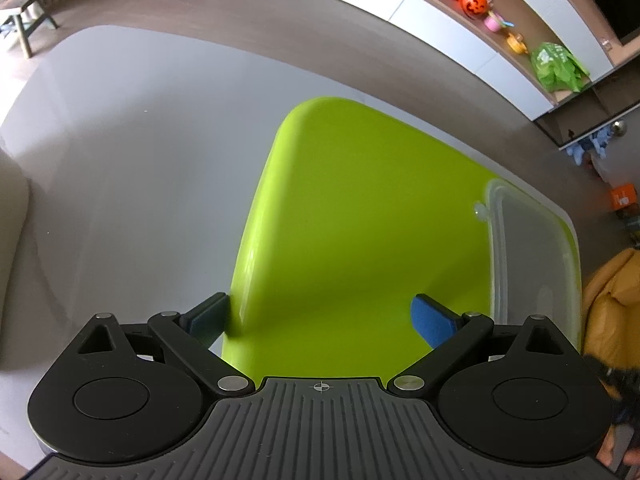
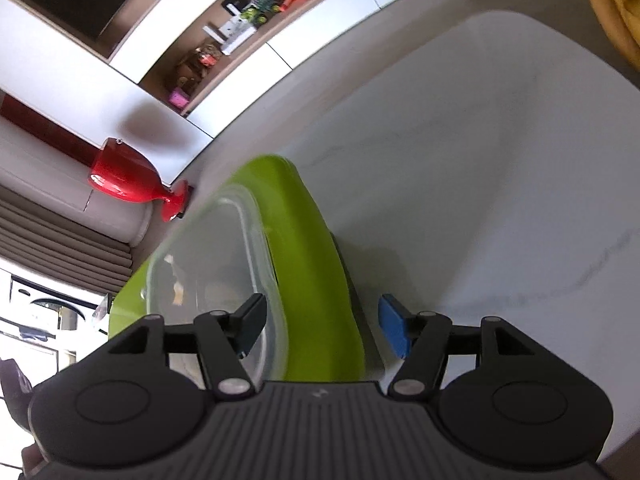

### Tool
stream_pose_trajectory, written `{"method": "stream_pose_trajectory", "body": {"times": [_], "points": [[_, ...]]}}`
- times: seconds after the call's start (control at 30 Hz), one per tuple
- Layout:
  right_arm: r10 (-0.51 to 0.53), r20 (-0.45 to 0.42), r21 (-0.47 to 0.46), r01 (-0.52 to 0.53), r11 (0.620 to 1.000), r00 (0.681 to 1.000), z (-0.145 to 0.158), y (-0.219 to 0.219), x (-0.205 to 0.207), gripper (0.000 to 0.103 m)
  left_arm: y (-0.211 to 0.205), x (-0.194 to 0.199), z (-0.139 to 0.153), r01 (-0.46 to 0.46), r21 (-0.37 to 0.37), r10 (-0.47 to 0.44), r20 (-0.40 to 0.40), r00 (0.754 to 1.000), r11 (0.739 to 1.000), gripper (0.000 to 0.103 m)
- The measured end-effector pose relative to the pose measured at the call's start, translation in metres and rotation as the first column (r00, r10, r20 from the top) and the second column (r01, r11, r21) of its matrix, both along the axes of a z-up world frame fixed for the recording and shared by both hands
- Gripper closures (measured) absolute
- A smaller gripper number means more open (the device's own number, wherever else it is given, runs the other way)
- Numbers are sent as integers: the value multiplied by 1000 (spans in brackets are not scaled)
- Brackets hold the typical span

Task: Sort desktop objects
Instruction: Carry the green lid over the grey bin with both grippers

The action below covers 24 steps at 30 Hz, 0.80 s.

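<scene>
A lime-green tray (image 1: 352, 216) lies on the white table (image 1: 132, 128). A clear plastic lid or box (image 1: 532, 252) rests on the tray's right side. My left gripper (image 1: 320, 320) is open, its fingers straddling the tray's near left edge, left pad (image 1: 210, 318) just outside the rim. In the right wrist view the tray (image 2: 308, 248) appears tilted, with the clear container (image 2: 212, 256) on it. My right gripper (image 2: 324, 330) is open, its jaws straddling the tray's right rim, left pad (image 2: 252, 328) over the clear container, right pad (image 2: 394, 330) outside.
White table surface (image 2: 500, 184) extends to the right of the tray. A red vase-like object (image 2: 128, 180) stands on the floor beyond the table. A shelf with toys, including an orange pumpkin bucket (image 1: 474, 2), runs along the far wall. Yellow fabric (image 1: 612, 304) lies at the right.
</scene>
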State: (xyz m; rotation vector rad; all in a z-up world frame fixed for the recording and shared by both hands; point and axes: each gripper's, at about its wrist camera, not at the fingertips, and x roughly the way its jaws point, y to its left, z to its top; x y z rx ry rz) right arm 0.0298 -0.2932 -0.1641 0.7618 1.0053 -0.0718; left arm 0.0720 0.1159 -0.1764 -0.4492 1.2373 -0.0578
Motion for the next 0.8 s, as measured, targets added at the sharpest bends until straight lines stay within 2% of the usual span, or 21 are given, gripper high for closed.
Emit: {"method": "stream_pose_trajectory", "body": {"times": [0.07,0.17,0.27,0.33,0.37,0.5,0.57,0.67,0.7,0.8], "points": [[-14,-21,17,14,1000,1000,-5,2,-10,38,6,-1,4,-28,-26,28,-3,1000,999,4],[-50,-10,-1,50,999,999,-9,4,-23,39,20,1,10,-116,-115,118,14,993,987,4],[-50,53,-115,55,992,997,-1,3,-23,38,33,-3,12,-181,-210,187,10,982,961,4],[-4,72,-193,18,981,997,6,4,-10,24,39,-5,9,-205,-247,211,-3,977,947,4],[30,71,-204,-15,979,997,7,3,0,15,39,-3,7,-205,-243,208,-12,978,948,4],[129,60,-142,-119,983,990,4,-2,40,15,28,21,-7,-165,-220,155,-62,986,962,4],[175,26,-136,-170,976,984,0,0,58,16,21,32,-10,-150,-203,138,-72,988,968,4],[236,9,-66,-235,970,972,-9,3,71,32,6,44,-5,-115,-120,109,-52,993,986,2],[248,14,-62,-246,967,969,-9,4,72,36,4,45,-3,-112,-115,107,-47,993,987,3],[258,38,-134,-251,959,965,1,7,73,45,2,41,10,-96,-108,99,17,995,989,4]]}}
